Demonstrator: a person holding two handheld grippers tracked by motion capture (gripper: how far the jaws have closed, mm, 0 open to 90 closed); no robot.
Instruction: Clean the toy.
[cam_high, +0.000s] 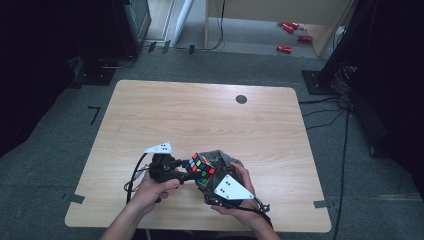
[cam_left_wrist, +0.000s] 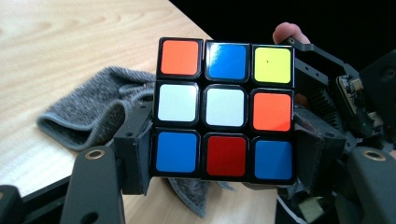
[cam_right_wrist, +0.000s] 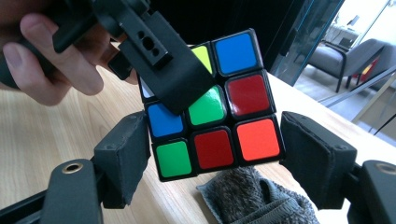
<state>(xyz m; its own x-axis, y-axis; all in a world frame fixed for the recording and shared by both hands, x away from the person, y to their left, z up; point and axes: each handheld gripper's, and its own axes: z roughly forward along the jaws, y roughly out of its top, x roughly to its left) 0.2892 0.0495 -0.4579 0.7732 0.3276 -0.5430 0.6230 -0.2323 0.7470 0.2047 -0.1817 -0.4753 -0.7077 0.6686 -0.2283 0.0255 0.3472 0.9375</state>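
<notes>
A scrambled colour cube (cam_high: 201, 168) hangs just above the front middle of the wooden table (cam_high: 200, 115). My left gripper (cam_left_wrist: 226, 158) is shut on the cube (cam_left_wrist: 226, 109); its pads press on the bottom row from both sides. One of its fingers (cam_right_wrist: 168, 70) lies across the cube's face in the right gripper view. My right gripper (cam_right_wrist: 219, 158) stands open around the cube (cam_right_wrist: 233, 116), with a narrow gap at its right pad. In the high view the left gripper (cam_high: 181, 167) comes in from the left and the right gripper (cam_high: 210, 184) from the front right.
A crumpled grey cloth (cam_high: 227, 159) lies on the table right under and behind the cube, also as the cloth (cam_left_wrist: 88, 112) and the cloth (cam_right_wrist: 252, 196). A small dark disc (cam_high: 241, 99) sits near the far right edge. Red objects (cam_high: 285, 48) lie on the floor beyond.
</notes>
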